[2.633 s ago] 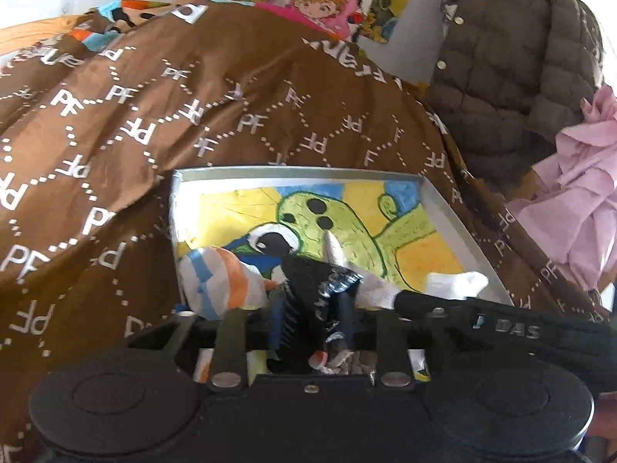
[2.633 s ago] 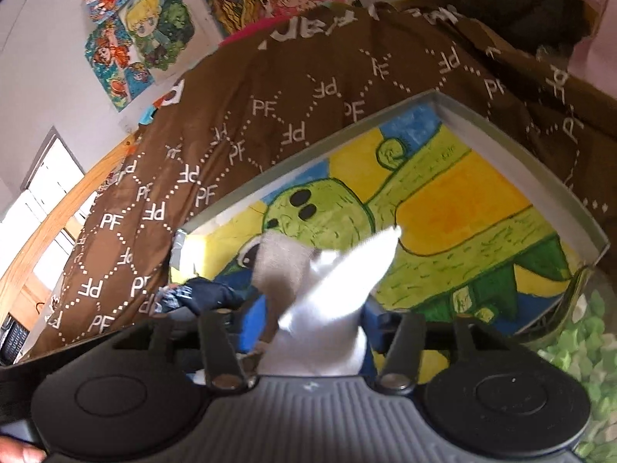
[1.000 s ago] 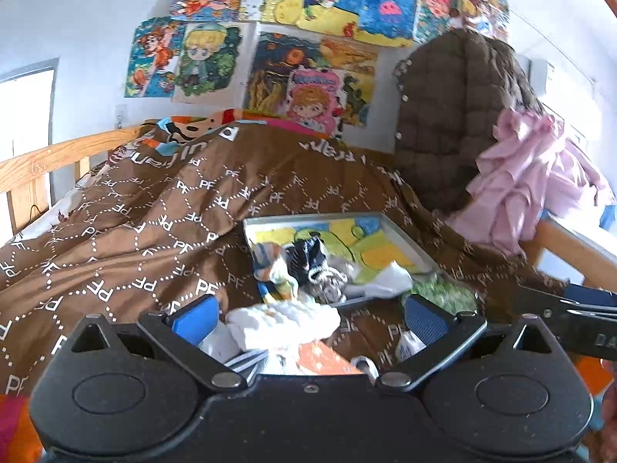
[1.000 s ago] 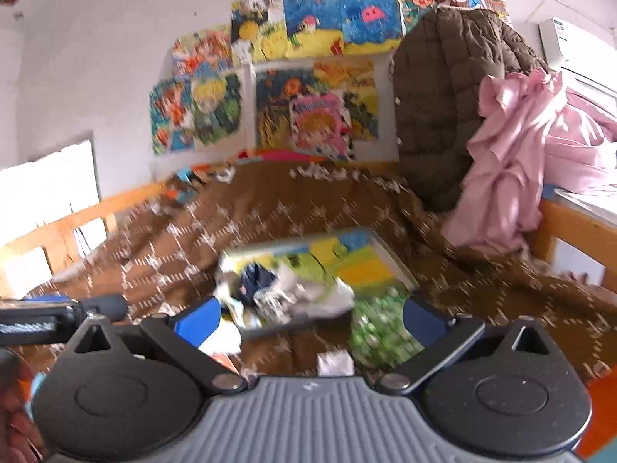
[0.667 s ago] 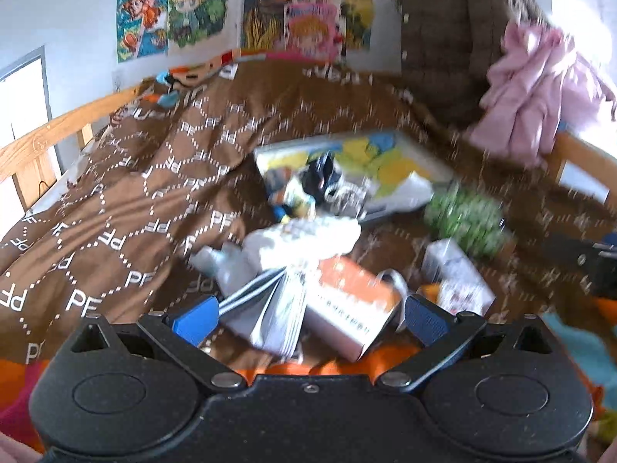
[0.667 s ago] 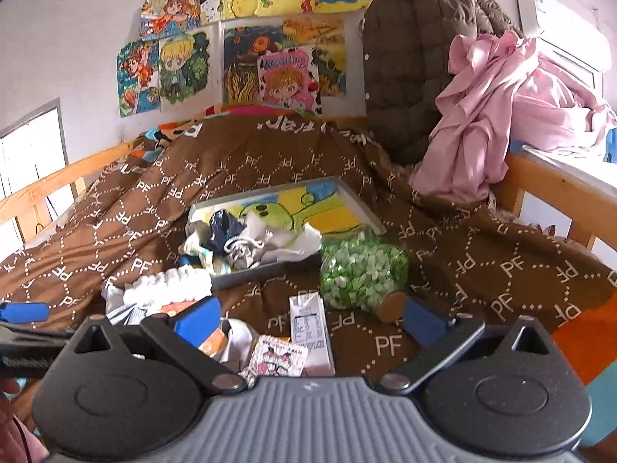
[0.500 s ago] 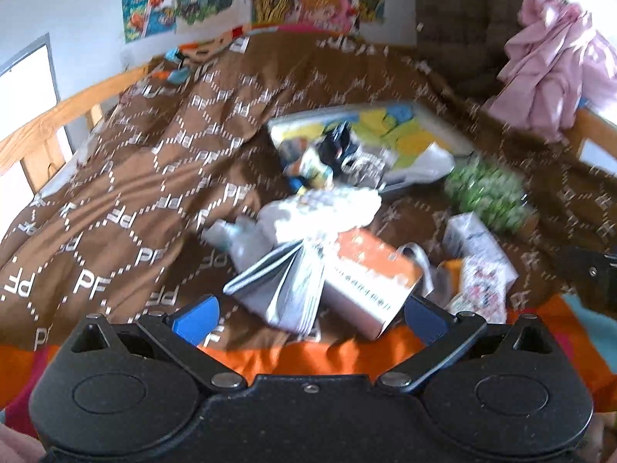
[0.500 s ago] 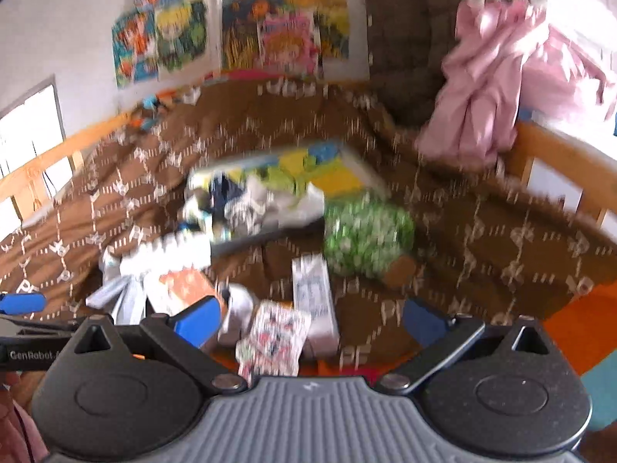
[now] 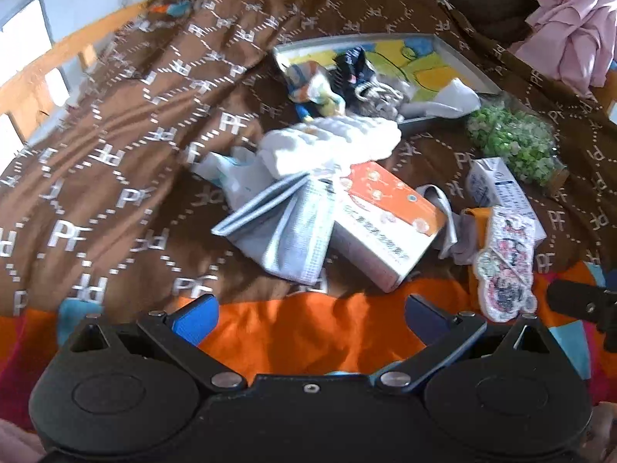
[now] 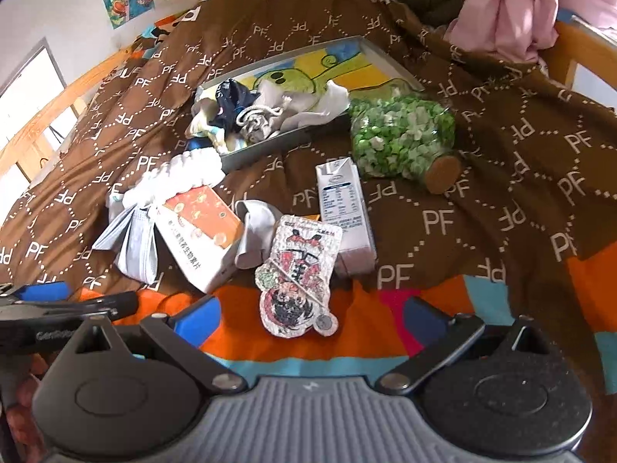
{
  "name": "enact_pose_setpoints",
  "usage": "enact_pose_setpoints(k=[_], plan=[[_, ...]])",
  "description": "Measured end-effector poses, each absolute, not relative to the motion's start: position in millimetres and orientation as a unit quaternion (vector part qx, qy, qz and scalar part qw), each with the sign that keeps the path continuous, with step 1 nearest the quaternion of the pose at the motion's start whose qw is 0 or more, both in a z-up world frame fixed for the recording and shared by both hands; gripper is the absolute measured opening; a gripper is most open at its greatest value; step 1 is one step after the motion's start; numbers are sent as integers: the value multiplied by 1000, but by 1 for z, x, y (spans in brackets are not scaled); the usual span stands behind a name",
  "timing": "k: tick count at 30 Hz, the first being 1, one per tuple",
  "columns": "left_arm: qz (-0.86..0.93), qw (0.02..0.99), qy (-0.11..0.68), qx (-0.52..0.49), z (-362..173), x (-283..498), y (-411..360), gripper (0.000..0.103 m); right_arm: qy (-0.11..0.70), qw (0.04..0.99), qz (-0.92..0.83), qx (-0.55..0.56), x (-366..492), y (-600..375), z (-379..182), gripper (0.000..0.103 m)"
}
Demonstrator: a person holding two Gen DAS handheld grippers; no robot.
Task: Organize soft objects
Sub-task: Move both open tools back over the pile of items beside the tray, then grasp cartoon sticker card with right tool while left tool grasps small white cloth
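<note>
Both tongs, left gripper (image 9: 310, 314) and right gripper (image 10: 308, 314), hung spread wide and empty over the orange strip of the bedding. Nearest soft piece: a grey-white sock (image 10: 256, 231), straight ahead of my right gripper, just past the cartoon sticker pack (image 10: 297, 274), wedged between the orange box (image 10: 200, 227) and milk carton (image 10: 345, 214). Its long axis ran away from me. From the left it lay ahead and to the right, so I judged the right nearer. Beyond, a white towel (image 9: 327, 144) touched the box. Farthest, the tray (image 10: 266, 146) held bundled socks.
</note>
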State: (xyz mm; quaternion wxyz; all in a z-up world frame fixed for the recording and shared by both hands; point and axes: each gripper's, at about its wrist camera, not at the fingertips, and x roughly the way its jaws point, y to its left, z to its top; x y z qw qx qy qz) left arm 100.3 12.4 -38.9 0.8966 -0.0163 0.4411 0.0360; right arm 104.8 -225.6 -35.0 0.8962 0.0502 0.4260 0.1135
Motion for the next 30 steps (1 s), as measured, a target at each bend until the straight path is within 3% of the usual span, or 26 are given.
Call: enact_pose_setpoints(k=[13, 30], plan=[[-75, 879, 467, 56, -38, 142, -4, 102, 451, 878, 135, 81, 119, -227, -46, 103], [-271, 869, 361, 202, -44, 209, -39, 98, 471, 870, 123, 74, 143, -213, -67, 98]])
